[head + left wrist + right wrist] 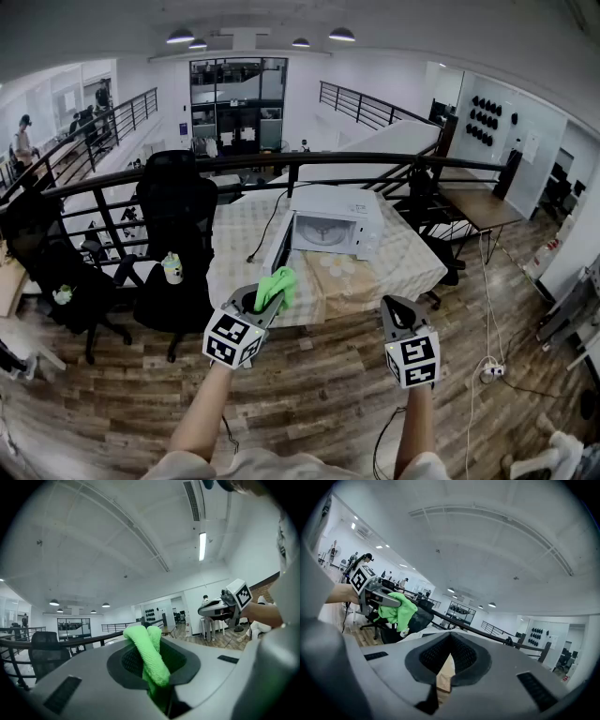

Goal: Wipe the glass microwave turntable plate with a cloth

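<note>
A white microwave (349,221) stands on a table with a pale cover (394,272), and its door (278,246) hangs open to the left. The glass plate inside is too small to make out. My left gripper (267,298) (149,634) is shut on a bright green cloth (277,284) (151,660), held up in front of the table's near edge. The right gripper (395,307) (450,637) is level with it to the right, jaws together with nothing between them. Each gripper view catches the other: right gripper (214,609), left gripper (380,598) with the cloth (401,609).
Black office chairs (176,217) stand left of the table, one with a small bottle (172,268) on its seat. A dark railing (281,164) runs behind. A black cable (267,230) trails from the microwave. I stand on wooden floor (319,394), with a power strip (488,372) at right.
</note>
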`<state>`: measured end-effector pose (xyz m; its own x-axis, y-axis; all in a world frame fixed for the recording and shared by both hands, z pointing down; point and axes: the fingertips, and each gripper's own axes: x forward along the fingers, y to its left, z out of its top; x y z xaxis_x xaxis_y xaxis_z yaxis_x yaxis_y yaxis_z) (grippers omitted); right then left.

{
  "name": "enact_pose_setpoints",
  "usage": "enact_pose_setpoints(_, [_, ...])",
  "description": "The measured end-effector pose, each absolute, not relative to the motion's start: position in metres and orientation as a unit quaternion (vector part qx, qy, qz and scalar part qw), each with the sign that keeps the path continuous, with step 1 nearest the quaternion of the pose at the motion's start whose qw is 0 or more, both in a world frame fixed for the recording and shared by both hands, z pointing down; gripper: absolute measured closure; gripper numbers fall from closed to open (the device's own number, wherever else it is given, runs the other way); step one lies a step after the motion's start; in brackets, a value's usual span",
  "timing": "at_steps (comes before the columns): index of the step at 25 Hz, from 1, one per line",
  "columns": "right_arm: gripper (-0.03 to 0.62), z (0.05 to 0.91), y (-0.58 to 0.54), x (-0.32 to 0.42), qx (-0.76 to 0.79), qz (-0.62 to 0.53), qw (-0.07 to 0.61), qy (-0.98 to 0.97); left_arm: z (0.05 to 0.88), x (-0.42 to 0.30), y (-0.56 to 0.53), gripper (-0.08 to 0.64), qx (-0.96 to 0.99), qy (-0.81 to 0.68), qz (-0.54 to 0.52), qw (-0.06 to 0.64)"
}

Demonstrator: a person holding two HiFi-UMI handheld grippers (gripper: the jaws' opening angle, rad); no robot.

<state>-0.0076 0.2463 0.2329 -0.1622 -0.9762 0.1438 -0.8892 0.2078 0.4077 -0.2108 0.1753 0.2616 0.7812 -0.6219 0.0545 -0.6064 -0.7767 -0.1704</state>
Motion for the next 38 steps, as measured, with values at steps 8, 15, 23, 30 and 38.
enact_pose_setpoints(8, [0.580, 0.235, 0.245, 0.007, 0.614, -0.113, 0.190, -0.758, 0.264, -0.194, 0.178, 0.497, -0.939, 0.329, -0.058, 0.074])
enact_pose_setpoints(15, [0.578, 0.232, 0.246, 0.033, 0.605, -0.103, 0.155, -0.774, 0.261, -0.167, 0.184, 0.497, -0.936, 0.339, -0.059, 0.074])
enact_pose_setpoints(23, [0.578, 0.238, 0.250, 0.074, 0.577, -0.095, 0.126, -0.802, 0.274, -0.134, 0.189, 0.497, -0.926, 0.365, -0.075, 0.068])
enact_pose_setpoints(30, [0.579, 0.254, 0.226, 0.092, 0.551, -0.083, 0.126, -0.821, 0.287, -0.114, 0.157, 0.497, -0.922, 0.374, -0.081, 0.062])
enact_pose_setpoints(38, [0.578, 0.257, 0.126, 0.109, 0.556, -0.081, 0.119, -0.819, 0.290, -0.093, 0.042, 0.497, -0.926, 0.365, -0.070, 0.064])
